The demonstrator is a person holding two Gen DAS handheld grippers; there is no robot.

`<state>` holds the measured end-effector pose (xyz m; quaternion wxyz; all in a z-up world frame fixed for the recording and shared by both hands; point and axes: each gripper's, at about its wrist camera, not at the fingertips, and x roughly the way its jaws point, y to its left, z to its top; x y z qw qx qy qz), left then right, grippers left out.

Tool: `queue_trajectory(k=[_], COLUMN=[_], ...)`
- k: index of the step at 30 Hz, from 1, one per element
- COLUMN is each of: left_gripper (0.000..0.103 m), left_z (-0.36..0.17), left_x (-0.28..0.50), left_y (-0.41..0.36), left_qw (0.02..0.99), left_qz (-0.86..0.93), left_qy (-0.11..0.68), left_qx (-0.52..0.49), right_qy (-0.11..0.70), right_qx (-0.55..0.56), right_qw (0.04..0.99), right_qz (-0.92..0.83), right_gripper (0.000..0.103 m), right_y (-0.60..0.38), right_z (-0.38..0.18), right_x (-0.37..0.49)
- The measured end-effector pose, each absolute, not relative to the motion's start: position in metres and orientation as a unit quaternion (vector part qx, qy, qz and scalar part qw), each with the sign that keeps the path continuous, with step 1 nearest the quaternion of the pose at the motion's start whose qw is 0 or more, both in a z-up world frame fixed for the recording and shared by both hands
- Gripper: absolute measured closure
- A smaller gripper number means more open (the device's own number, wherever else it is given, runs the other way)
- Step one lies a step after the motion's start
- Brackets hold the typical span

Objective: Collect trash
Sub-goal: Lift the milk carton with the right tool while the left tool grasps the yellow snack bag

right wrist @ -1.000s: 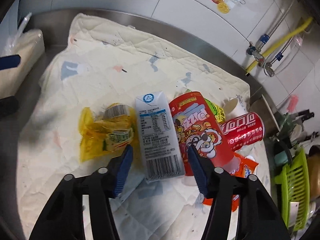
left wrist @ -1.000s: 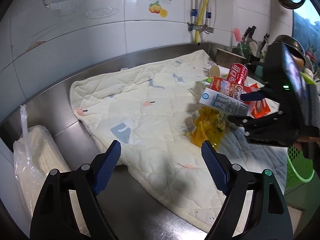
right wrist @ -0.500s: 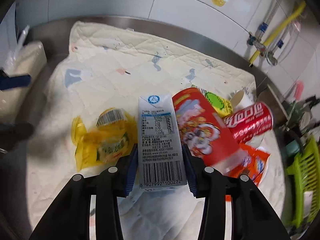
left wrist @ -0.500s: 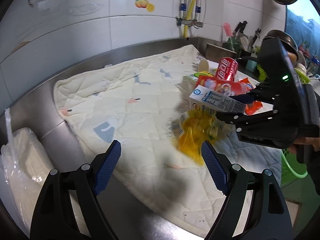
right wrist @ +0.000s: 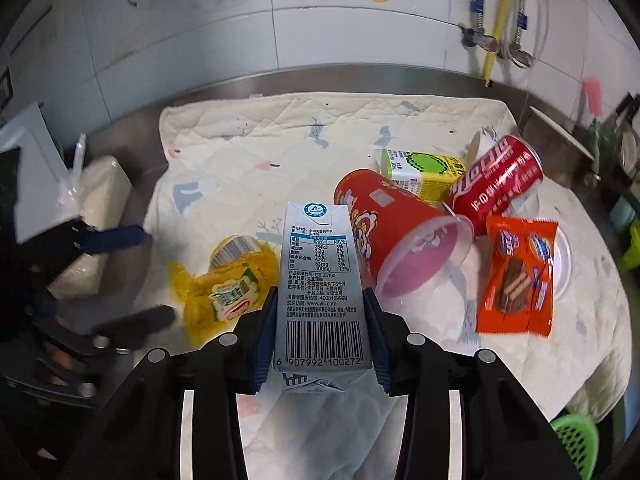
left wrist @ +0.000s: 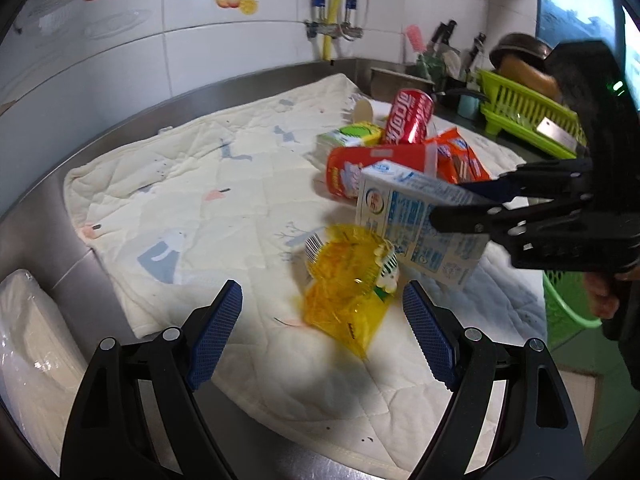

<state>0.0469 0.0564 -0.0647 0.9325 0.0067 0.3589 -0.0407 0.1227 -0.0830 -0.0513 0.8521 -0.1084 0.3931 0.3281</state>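
My right gripper (right wrist: 319, 296) is shut on a white-and-blue milk carton (right wrist: 318, 248), pads pressing its two sides near the barcode end. In the left wrist view the carton (left wrist: 416, 224) hangs tilted above the cloth in that gripper (left wrist: 452, 204). A crumpled yellow wrapper (left wrist: 344, 292) lies on the cloth just ahead of my left gripper (left wrist: 322, 292), which stands open and holds nothing. Behind the carton lie a red cup (right wrist: 384, 224) on its side, a red can (right wrist: 496, 184), a green-and-yellow carton (right wrist: 420, 168) and an orange snack wrapper (right wrist: 516, 276).
A quilted cream cloth (left wrist: 200, 184) covers the steel counter against the tiled wall. A bagged white package (left wrist: 24, 340) sits at the left edge. A green basket (left wrist: 568, 304) hangs off the counter at the right, with a green dish rack (left wrist: 520, 108) behind.
The right gripper's jaws closed onto the milk carton and raised it off the cloth. The left gripper moved in toward the yellow wrapper, staying open.
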Motion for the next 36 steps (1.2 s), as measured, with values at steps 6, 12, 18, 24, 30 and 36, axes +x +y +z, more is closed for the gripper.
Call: queue_trajectory(k=[6, 12, 18, 24, 30, 36], left_gripper=[0.021, 0.023, 0.037, 0.053, 0.069, 0.079], left_z=[-0.075, -0.086, -0.094, -0.095, -0.095, -0.091], left_x=[0.063, 0.079, 0.088, 0.092, 0.091, 0.086], left_y=[0.045, 0.04, 0.041, 0.043, 0.044, 0.048], left_qw=[0.926, 0.919, 0.913, 0.912, 0.915, 0.916], left_qz=[-0.052, -0.059, -0.064, -0.077, -0.087, -0.092], left_qy=[0.373, 0.388, 0.402, 0.403, 0.395, 0.39], left_qx=[0.024, 0.027, 0.02, 0.01, 0.007, 0.001], right_qy=[0.398, 0.415, 0.418, 0.42, 0.435, 0.441], right_qx=[-0.093, -0.091, -0.109, -0.123, -0.128, -0.115], right_qw=[0.856, 0.849, 0.847, 0.846, 0.837, 0.837], right_qz=[0.317, 0.313, 0.309, 0.306, 0.306, 0.304], right_gripper=[0.064, 0.063, 0.057, 0.049, 0.05, 0.063], right_y=[-0.099, -0.108, -0.105, -0.096, -0.079, -0.077], right_z=[-0.055, -0.068, -0.067, -0.062, -0.065, -0.067], right_x=[0.106, 0.101, 0.103, 0.111, 0.123, 0.124])
